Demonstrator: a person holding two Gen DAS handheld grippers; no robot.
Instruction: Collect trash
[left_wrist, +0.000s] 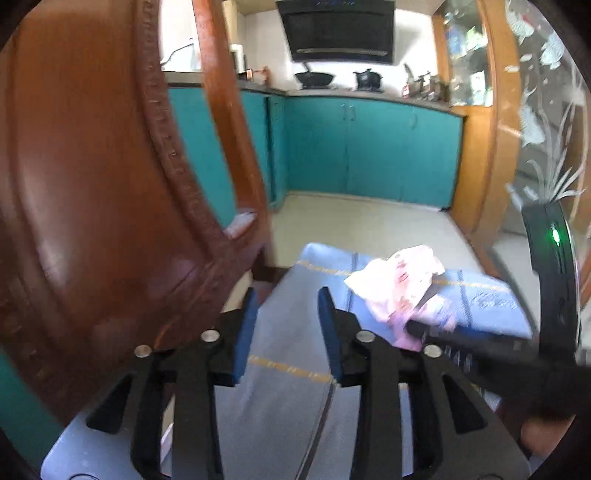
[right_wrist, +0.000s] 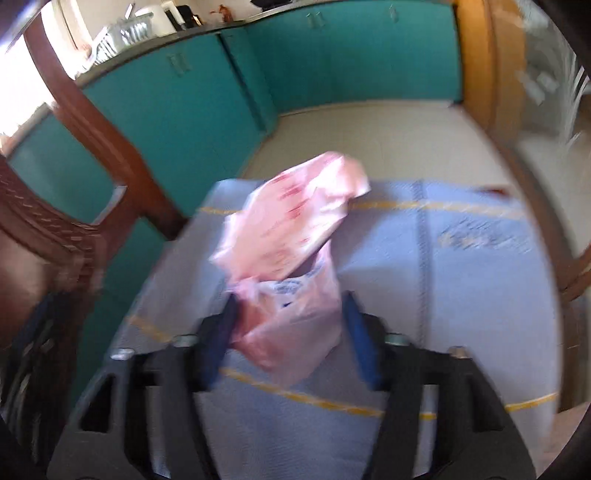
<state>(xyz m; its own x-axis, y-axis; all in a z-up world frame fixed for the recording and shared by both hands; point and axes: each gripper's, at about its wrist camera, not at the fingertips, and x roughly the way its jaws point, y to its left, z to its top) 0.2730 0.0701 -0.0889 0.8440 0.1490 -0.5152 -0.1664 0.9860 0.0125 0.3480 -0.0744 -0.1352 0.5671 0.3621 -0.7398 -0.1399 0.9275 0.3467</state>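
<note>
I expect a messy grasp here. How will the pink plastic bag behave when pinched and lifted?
The pink plastic bag looks thin and crumpled, so probably floppy and light. It may slip or sag between the right gripper fingers, whose jaws stand apart around it.

Left claw (left_wrist: 286, 325) hangs above the blue-grey cloth-covered surface (left_wrist: 280, 332), blue pads apart, nothing between them. Crumpled pink plastic bag (left_wrist: 399, 284) lies on the cloth to its right. Right claw (left_wrist: 417, 326) reaches in from the right, tip at the bag; its jaw state is unclear. Carved wooden chair back (left_wrist: 92, 184) fills the left.
</note>
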